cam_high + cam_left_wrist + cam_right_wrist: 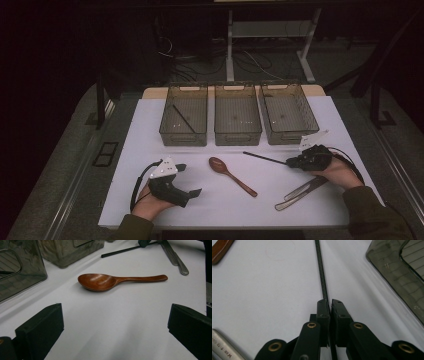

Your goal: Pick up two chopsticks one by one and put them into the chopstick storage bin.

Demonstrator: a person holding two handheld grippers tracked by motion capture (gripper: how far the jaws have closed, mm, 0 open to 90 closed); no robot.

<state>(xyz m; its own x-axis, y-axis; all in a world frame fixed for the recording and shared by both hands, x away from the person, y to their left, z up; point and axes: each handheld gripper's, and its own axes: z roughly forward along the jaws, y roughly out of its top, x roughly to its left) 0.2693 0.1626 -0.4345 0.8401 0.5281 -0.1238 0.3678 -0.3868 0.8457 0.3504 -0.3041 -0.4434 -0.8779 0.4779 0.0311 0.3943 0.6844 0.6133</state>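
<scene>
- a white table [150, 130] in a dim room, three smoked bins [238, 120] ranged at its far edge.
- a black chopstick [322, 277] is clamped at one end by the right gripper [330, 302], its long axis running out toward ten o'clock in the high view.
- the left gripper [115, 322] is held with jaws wide apart, a wooden spoon [110, 281] lying at twelve o'clock from it.

Wooden spoon [231, 175], metal tongs [300, 191], three bins [237, 115]

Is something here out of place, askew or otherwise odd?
Nothing looks damaged or spilled. One black chopstick lies slantwise in the left bin, while its mate is on the table, clamped at one end by the right gripper. The wooden spoon and metal tongs lie loose on the table.
</scene>
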